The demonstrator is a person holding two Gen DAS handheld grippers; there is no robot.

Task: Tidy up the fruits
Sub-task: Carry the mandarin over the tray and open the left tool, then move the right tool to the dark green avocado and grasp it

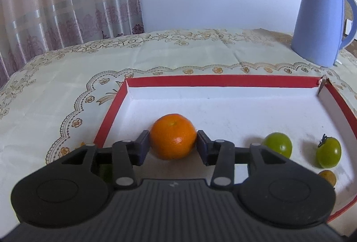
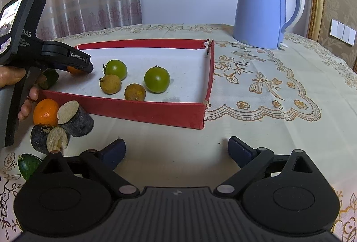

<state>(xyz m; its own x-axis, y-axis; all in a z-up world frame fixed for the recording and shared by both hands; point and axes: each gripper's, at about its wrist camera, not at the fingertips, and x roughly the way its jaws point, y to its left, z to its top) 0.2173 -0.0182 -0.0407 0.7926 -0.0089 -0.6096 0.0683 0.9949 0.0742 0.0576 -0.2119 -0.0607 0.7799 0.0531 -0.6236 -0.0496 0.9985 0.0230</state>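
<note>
Meanwhile, the left gripper [image 1: 173, 145] clasps an orange [image 1: 173, 136] low inside the red tray [image 1: 223, 81], apparently to set it down, as the right gripper [image 2: 176, 150] waits wide above the worktop [image 2: 279, 130].

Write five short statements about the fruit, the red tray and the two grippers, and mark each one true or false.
1. The left gripper has its jaws on either side of an orange inside the red tray. True.
2. The right gripper holds a green fruit. False: its jaws are spread apart over the tablecloth with nothing between them.
3. Two green fruits and two brown fruits lie in the tray. True.
4. The blue kettle stands inside the tray. False: it stands on the tablecloth beyond the tray's far corner.
5. A second orange sits outside the tray, next to dark cut pieces. True.
</note>
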